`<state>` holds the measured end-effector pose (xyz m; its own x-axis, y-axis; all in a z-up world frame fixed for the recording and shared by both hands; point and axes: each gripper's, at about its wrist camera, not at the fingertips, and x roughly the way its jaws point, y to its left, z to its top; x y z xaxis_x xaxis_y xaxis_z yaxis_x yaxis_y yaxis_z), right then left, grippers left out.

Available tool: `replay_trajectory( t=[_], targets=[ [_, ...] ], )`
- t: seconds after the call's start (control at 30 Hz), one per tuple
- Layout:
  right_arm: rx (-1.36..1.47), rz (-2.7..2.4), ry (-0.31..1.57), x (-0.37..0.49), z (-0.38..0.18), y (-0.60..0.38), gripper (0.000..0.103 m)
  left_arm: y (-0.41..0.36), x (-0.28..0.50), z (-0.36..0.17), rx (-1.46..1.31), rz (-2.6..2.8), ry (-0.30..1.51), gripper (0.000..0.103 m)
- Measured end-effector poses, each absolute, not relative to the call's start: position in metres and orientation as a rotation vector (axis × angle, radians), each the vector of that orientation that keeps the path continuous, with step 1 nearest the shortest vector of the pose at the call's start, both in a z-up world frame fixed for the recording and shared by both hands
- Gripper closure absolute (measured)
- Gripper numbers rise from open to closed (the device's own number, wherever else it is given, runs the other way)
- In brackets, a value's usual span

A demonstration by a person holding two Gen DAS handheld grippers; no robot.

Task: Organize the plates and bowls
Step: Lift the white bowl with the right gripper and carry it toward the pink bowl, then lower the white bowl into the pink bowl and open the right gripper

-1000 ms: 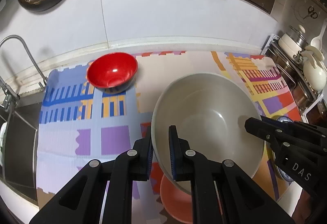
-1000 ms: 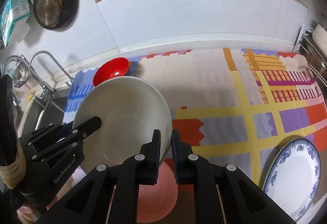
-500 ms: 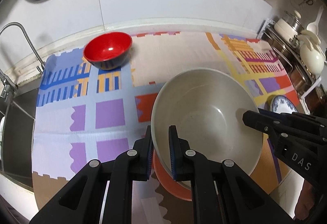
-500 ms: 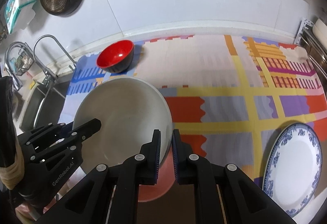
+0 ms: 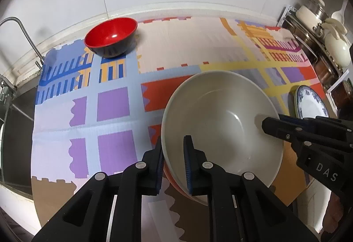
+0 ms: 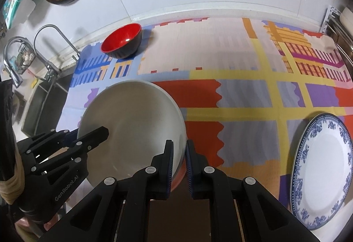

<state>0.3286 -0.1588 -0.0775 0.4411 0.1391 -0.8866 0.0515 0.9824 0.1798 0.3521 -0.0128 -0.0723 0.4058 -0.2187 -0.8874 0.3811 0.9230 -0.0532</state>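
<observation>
1. Far left on the patterned mat [image 5: 110, 109], the red bowl [image 5: 111, 36] sits alone near the back wall, well apart from both grippers; we judge it is still waiting to be sorted.
2. Our left gripper [image 5: 173, 161] is clamped on the near-left rim of the big white bowl [image 5: 220, 114], one pad inside the wall and one outside.
3. The white bowl hangs between the two grippers, low over an orange plate [image 5: 176, 184] whose edge peeks out under it (whether they already touch we cannot tell).
4. Our right gripper [image 6: 178, 163] is pinched shut on the opposite rim of the same bowl.
5. Far right, the blue-patterned plate [image 6: 322, 167] lies flat near the mat's corner, untouched.
6. So we judge the job is at an early to middle stage: the white bowl is nearly stacked on the orange plate, while the red bowl and the blue plate remain.
</observation>
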Motion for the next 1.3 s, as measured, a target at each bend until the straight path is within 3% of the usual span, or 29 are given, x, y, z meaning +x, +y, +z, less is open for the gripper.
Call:
replay_trajectory(
  t=[0.53,0.67,0.7,0.77,0.83,1.3],
  targets=[
    [0.196,0.085,1.176,0.329,-0.098,-0.156,0.090,-0.012,0.351,-0.086,0.186,-0.377,1.128,0.076],
    [0.186,0.079,1.183,0.330,-0.100,-0.156,0.090,-0.012,0.351,-0.089,0.181,-0.383,1.143,0.067],
    [0.182,0.074,1.184,0.330,-0.101,-0.157,0.090,-0.012,0.351,-0.089,0.182,-0.387,1.143,0.061],
    [0.180,0.073,1.187,0.331,-0.102,-0.157,0.086,-0.011,0.350,-0.086,0.182,-0.386,1.131,0.055],
    [0.172,0.071,1.177,0.330,-0.101,-0.156,0.070,-0.010,0.349,-0.084,0.186,-0.380,1.119,0.055],
    [0.145,0.072,1.094,0.333,-0.079,-0.149,0.068,0.010,0.360,-0.057,0.135,-0.316,1.027,0.042]
  ],
)
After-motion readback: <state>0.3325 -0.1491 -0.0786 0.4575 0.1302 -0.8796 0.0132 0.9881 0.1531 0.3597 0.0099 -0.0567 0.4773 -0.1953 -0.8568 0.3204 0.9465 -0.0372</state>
